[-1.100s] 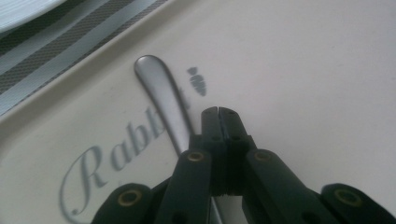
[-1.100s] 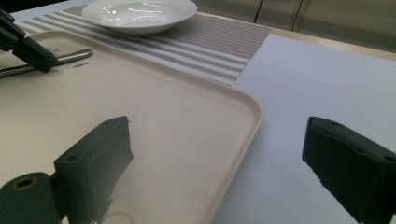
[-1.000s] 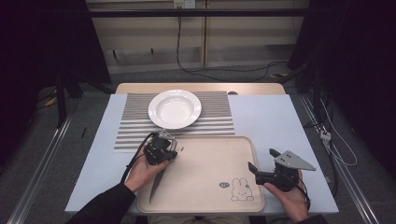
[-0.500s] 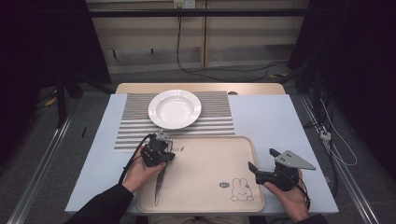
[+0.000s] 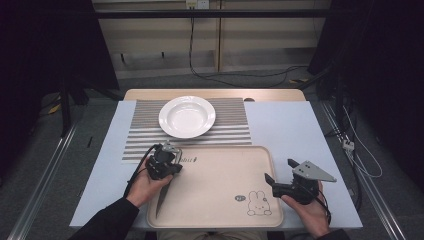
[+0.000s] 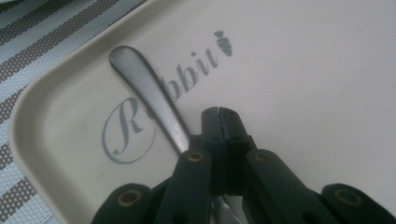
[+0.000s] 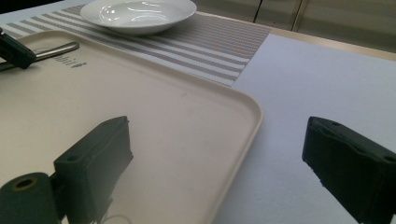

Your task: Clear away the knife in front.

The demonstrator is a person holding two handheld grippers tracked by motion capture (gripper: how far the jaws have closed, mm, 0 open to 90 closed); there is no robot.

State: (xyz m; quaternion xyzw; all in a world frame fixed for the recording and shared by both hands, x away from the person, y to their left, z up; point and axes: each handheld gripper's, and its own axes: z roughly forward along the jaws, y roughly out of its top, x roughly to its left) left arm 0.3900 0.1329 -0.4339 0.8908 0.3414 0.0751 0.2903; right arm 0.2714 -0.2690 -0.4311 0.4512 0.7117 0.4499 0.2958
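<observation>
A metal table knife (image 5: 162,199) lies along the left side of the cream tray (image 5: 220,200). Its rounded handle (image 6: 149,88) rests on the printed word "Rabbit". My left gripper (image 5: 169,150) is low over the tray's far-left corner. In the left gripper view its jaws (image 6: 218,116) are shut flat against each other, with the handle running just beside and under them, not between them. My right gripper (image 5: 280,171) is held at the tray's near-right edge. It is open (image 7: 219,163) with nothing between the jaws and straddles the tray rim.
A white deep plate (image 5: 187,116) sits on a striped placemat (image 5: 230,130) beyond the tray. A pale blue cloth (image 5: 290,130) covers the table. A rabbit drawing (image 5: 259,204) marks the tray's near-right corner. Cables run along the floor behind the table.
My left gripper has edged slightly to the left over the tray corner. The right gripper has kept still.
</observation>
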